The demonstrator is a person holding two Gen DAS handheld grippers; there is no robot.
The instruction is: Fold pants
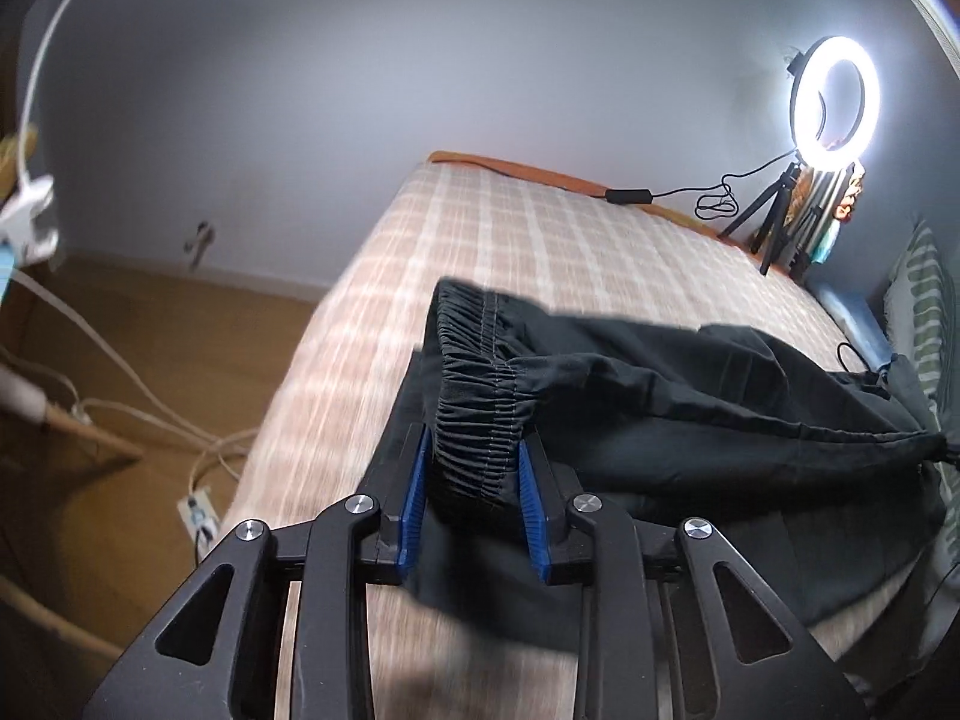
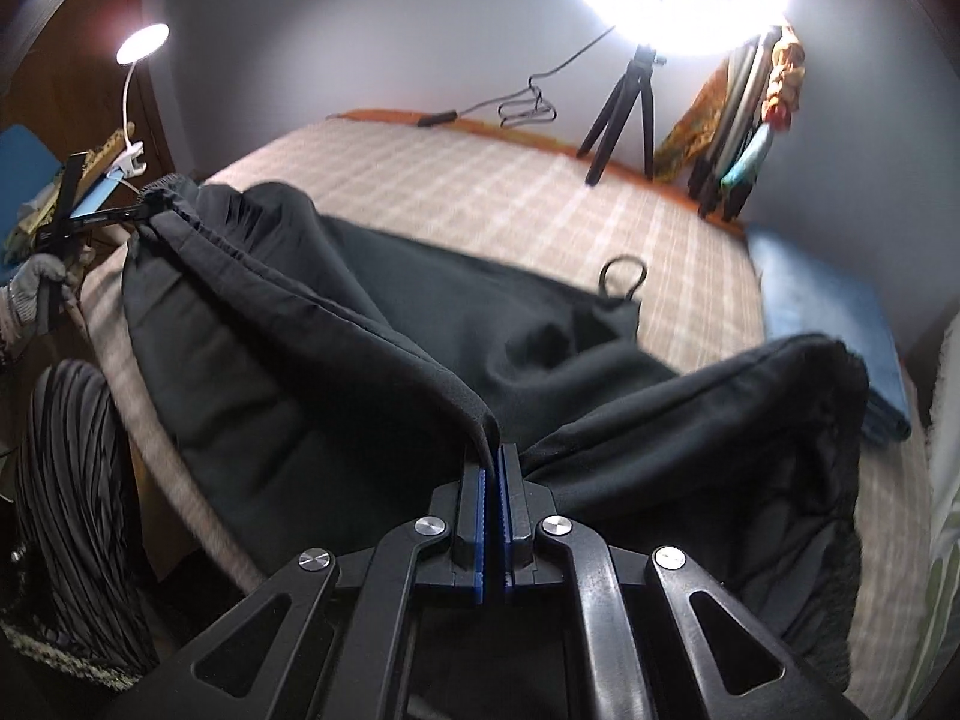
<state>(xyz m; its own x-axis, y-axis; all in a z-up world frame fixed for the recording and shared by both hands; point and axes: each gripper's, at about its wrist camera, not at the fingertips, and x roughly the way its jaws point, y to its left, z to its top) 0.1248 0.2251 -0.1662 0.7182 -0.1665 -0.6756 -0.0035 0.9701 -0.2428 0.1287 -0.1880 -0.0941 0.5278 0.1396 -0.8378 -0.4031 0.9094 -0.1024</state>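
Gripping: the pants [image 1: 690, 396] are being clamped at the elastic waistband by the left gripper [image 1: 474, 480] – lifted above the bed [image 1: 540, 228].
Right gripper [image 2: 495, 468]: black fabric is being pinched between closed fingers.
Writing: none readable.
Room: a ring light [image 1: 837, 102] is shining.

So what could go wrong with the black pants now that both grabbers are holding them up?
1. The left hand-held gripper pinches only the bunched elastic cuff, which could slide out from between the pads.
2. The right hand-held gripper holds a thin fold of the black pants, so it might slip free.
3. The drawstring loop lies loose on the checked bedsheet and could end up trapped in the fold.
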